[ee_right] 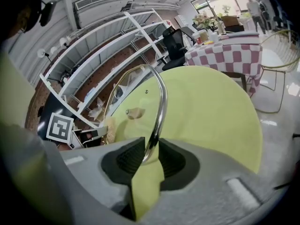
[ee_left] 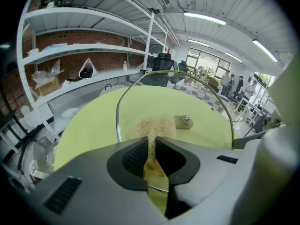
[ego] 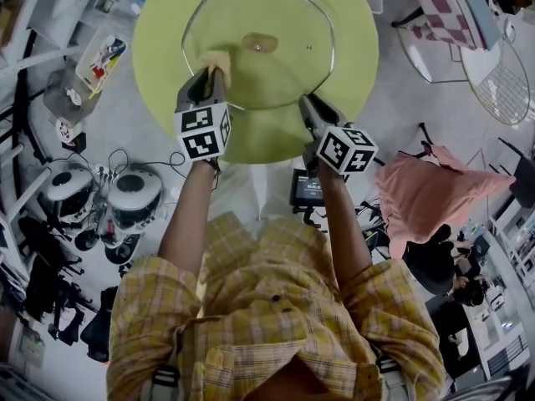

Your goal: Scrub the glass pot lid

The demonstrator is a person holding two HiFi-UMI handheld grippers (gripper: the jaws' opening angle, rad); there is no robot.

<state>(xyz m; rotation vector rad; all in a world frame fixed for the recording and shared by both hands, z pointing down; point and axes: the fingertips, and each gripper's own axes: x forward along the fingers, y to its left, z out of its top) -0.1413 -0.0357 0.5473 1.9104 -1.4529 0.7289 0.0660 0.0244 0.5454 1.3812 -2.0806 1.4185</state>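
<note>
A glass pot lid (ego: 267, 23) with a metal rim and a tan knob (ego: 259, 43) lies over the round yellow-green table (ego: 167, 48). My left gripper (ego: 209, 78) is shut on a tan scrub sponge (ego: 216, 60), which rests on the glass near the lid's near-left rim. The sponge (ee_left: 152, 125) shows just past the left jaws, with the knob (ee_left: 183, 121) beyond it. My right gripper (ego: 308, 105) is shut on the lid's near-right rim (ee_right: 157, 121), which runs up between its jaws. The left gripper's marker cube (ee_right: 58, 128) appears at the left of the right gripper view.
A checked-cloth table (ego: 447, 11) and a wire chair (ego: 501, 78) stand at the far right. Round appliances and cables (ego: 125, 195) crowd the floor on the left. White shelving (ee_left: 84, 46) runs behind the table. A pink cloth (ego: 435, 190) lies on the right.
</note>
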